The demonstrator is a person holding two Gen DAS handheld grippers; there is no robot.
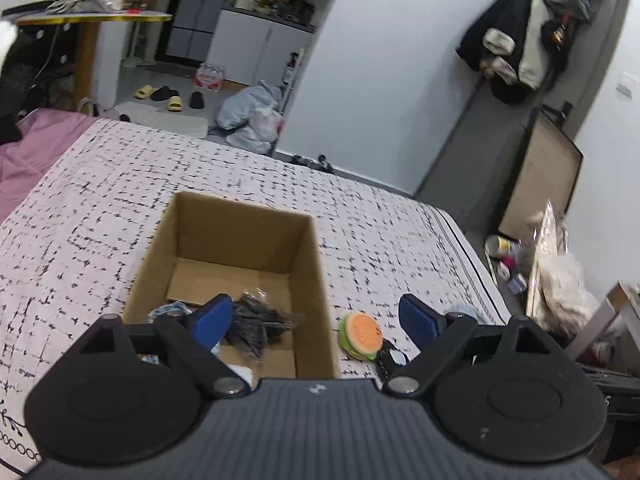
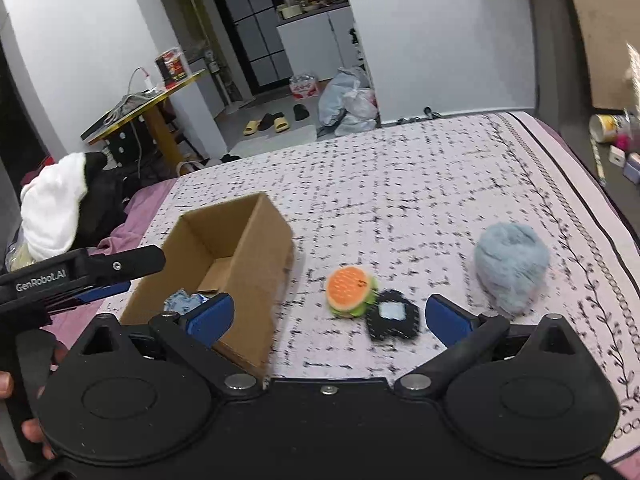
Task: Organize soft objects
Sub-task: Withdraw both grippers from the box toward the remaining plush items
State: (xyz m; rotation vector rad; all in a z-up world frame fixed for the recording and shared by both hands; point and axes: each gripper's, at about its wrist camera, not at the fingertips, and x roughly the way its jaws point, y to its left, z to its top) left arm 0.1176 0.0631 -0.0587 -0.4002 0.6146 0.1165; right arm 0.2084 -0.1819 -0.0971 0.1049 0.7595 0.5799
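Observation:
An open cardboard box [image 1: 308,280] [image 2: 256,240] stands on the bed. Inside lie a dark grey fuzzy item [image 1: 256,324] and a light blue soft item [image 1: 168,310] [image 2: 184,302]. To its right on the bedspread lie a plush burger [image 1: 360,336] [image 2: 350,290], a small black plush with a pale square [image 1: 392,360] [image 2: 394,316] and a fluffy blue-grey ball [image 2: 510,266]. My left gripper [image 1: 316,322] is open and empty over the box's near right wall. My right gripper [image 2: 330,316] is open and empty, just short of the burger. The left gripper also shows in the right wrist view [image 2: 100,272].
The bed has a white black-flecked spread [image 1: 120,200] [image 2: 400,184], with its right edge near a grey cabinet [image 1: 500,168]. A pink sheet [image 1: 32,152] and white and black clothes [image 2: 56,208] lie at the left. Floor clutter and bags sit beyond the bed.

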